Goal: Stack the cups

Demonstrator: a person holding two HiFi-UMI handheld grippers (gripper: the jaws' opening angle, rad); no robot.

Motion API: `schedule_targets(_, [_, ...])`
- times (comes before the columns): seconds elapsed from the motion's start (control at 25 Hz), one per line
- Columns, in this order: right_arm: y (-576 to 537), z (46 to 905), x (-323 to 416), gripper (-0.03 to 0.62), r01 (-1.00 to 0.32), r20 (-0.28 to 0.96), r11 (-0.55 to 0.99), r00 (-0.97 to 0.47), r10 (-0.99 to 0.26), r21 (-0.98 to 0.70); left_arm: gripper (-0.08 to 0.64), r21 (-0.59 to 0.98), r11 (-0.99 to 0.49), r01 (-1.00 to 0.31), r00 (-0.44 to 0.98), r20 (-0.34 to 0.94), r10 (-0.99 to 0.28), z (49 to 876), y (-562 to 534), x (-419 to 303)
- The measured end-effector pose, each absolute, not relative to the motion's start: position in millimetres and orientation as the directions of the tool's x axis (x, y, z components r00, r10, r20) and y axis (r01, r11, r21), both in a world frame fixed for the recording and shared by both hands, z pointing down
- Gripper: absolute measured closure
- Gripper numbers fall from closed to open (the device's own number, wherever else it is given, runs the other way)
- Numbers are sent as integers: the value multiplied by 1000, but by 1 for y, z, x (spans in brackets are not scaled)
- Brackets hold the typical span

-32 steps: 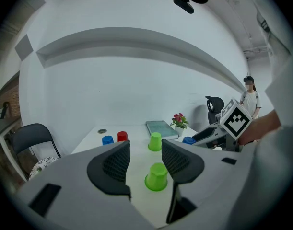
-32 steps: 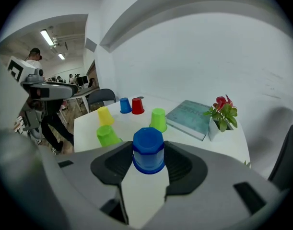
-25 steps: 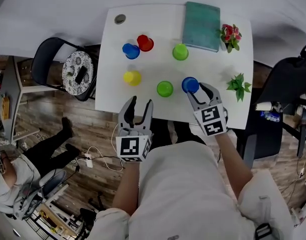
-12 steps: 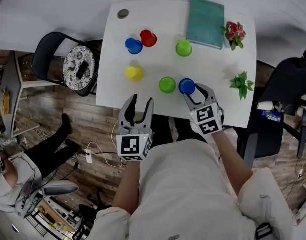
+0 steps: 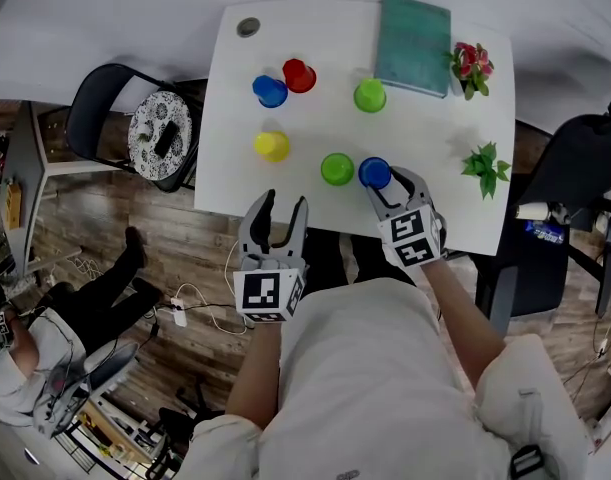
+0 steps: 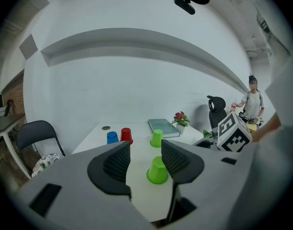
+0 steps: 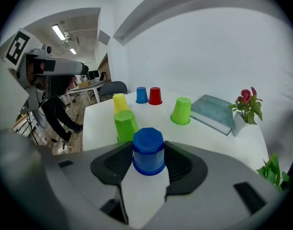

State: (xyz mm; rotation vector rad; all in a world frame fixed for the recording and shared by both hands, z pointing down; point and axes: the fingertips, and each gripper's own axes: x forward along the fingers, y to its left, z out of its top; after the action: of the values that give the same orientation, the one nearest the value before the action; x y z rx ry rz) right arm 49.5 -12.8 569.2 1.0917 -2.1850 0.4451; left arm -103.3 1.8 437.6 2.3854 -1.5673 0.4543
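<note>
Six upturned cups stand on the white table [image 5: 435, 138]: blue [image 5: 270, 91], red [image 5: 299, 75], green [image 5: 369, 95], yellow [image 5: 272, 145], a near green cup [image 5: 336, 169] and a near blue cup [image 5: 375, 173]. My right gripper [image 5: 389, 182] is open around the near blue cup [image 7: 148, 151], which nearly fills the gap between its pads and rests on the table. Just left of it in the right gripper view are the near green cup [image 7: 125, 125] and the yellow one [image 7: 120, 102]. My left gripper [image 5: 282, 207] hangs open and empty just off the table's front edge, facing the near green cup [image 6: 157, 170].
A teal book [image 5: 413, 32] lies at the back right, with a flower pot [image 5: 469, 65] beside it and a small green plant [image 5: 483, 166] near the right edge. A grey disc [image 5: 248, 27] sits at the back left corner. A chair with a patterned cushion [image 5: 155, 138] stands left of the table.
My right gripper has come down and edged left, so the near blue cup now sits deeper between its fingers and closer to the near green cup. The left gripper has stayed put.
</note>
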Motion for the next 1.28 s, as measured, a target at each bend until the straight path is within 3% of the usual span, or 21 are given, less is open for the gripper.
schedule_targets(0.4, [-11, 561, 51, 356, -813, 674, 581, -452, -584, -42, 350, 37, -394, -918, 377, 388, -841, 438, 2, -103])
schedule_targets(1.28, [-21, 479, 53, 364, -824, 572, 560, -501, -650, -84, 348, 38, -349, -936, 336, 381, -861, 453, -35, -125])
